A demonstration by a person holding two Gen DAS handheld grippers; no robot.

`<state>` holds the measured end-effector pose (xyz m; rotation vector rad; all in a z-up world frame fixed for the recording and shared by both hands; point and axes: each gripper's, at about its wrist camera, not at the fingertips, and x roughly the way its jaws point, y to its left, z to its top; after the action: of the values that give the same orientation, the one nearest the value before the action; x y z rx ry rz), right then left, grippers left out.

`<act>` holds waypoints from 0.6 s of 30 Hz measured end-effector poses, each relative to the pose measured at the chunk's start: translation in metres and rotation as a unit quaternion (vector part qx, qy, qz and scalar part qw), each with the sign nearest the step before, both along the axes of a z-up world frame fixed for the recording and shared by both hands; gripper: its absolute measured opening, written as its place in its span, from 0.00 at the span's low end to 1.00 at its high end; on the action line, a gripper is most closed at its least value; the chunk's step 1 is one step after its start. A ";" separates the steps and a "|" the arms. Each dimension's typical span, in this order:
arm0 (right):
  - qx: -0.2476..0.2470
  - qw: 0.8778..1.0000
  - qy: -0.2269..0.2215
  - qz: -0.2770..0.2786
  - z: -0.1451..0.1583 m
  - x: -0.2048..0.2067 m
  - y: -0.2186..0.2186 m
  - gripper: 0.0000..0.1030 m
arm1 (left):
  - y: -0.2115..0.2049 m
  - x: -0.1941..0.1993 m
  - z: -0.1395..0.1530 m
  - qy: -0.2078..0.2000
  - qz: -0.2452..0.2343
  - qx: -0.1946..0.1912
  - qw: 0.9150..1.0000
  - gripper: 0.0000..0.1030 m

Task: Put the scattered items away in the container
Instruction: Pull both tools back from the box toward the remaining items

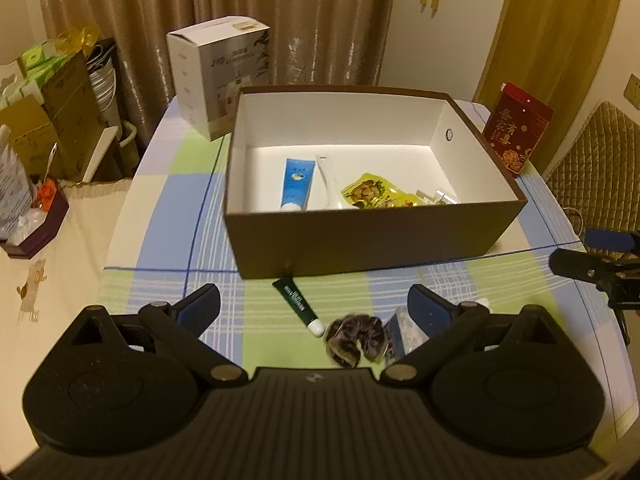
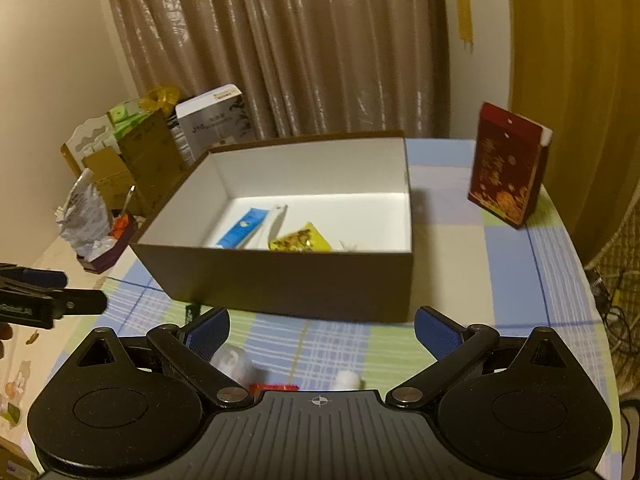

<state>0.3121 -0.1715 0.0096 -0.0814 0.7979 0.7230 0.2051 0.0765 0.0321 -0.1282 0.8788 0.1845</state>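
On the far left I see a side surface crowded with cartons and a crumpled silver bag [image 2: 82, 216]. A white product box [image 1: 218, 74] stands upright at the far left of the checked tablecloth [image 1: 168, 184], just behind the container. My left gripper [image 1: 314, 310] hangs wide apart and empty over the near edge. Between its fingers lie a dark green tube [image 1: 298, 306], touching the container's near wall, then a dark scrunchie [image 1: 356, 338] and a small packet [image 1: 404, 328] partly hidden by the right finger. The open brown box [image 1: 360, 240] fills the middle; inside are a blue tube [image 1: 296, 184], a white spoon [image 1: 326, 178] and a yellow snack pouch [image 1: 374, 192]. My right gripper [image 2: 322, 334] is also spread and empty, with small white items and a red one half hidden beneath it. A red carton [image 2: 506, 164] stands at the far right.
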 end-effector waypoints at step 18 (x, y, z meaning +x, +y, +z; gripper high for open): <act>-0.057 0.997 0.051 -0.004 -0.058 -0.024 -0.012 1.00 | 0.006 -0.039 -0.049 0.050 0.001 -0.020 0.999 0.91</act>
<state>0.2879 -0.1837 -0.0485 -0.1453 0.9357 0.6773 0.1661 0.0821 -0.0165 -0.1585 0.9831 0.1756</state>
